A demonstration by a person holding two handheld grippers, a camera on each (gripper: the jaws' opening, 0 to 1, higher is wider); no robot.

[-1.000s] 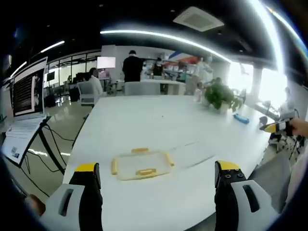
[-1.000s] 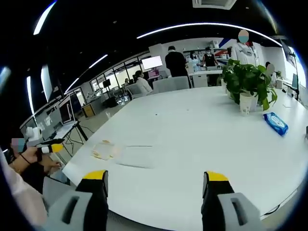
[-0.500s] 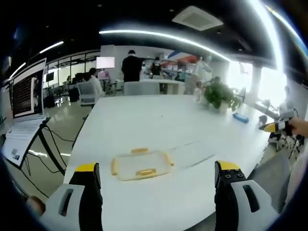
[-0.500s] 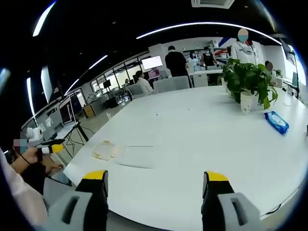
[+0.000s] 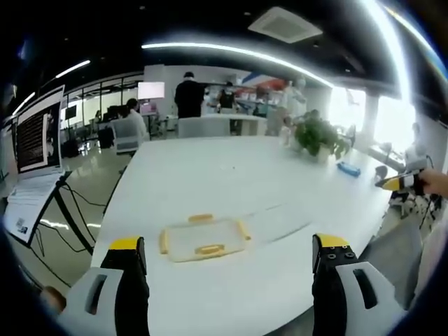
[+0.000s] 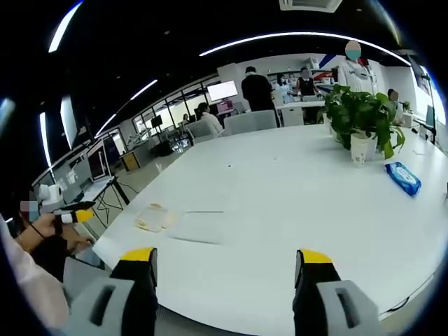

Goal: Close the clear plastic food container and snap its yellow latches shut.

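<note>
- the clear plastic food container (image 5: 203,239) lies flat and low on the white table (image 5: 231,175), near the table's edge closest to the left gripper view; it is a shallow rounded rectangle, see-through, so the white top shows through it.
- its yellow latches (image 5: 208,248) sit on its edges: one short bar on the near side, one on the far side, one at each end; whether they are snapped down cannot be told at this size.
- just to its right a second clear, flat sheet-like piece (image 5: 280,220) lies on the table, faint, with only its edges catching light; whether it touches the container cannot be told.
- in the right gripper view the container (image 6: 152,218) is small and far to the left, near the table's corner, with the clear piece (image 6: 199,225) beside it.
- the left gripper (image 5: 227,262) hangs short of the table edge, its jaws spread wide and holding nothing; the jaws are dark with yellow tips and pale grey bodies.
- the right gripper (image 6: 227,269) is the same make, jaws wide apart and empty, over the near table edge, well apart from the container.
- the table is smooth, matte white, long, with rounded corners.
- a potted plant (image 6: 360,119) with broad green leaves stands in a white pot; a blue packet (image 6: 401,178) lies near it, its print too small to read.
- a screen on a stand (image 5: 38,136) at the left shows dark text, unreadable.
</note>
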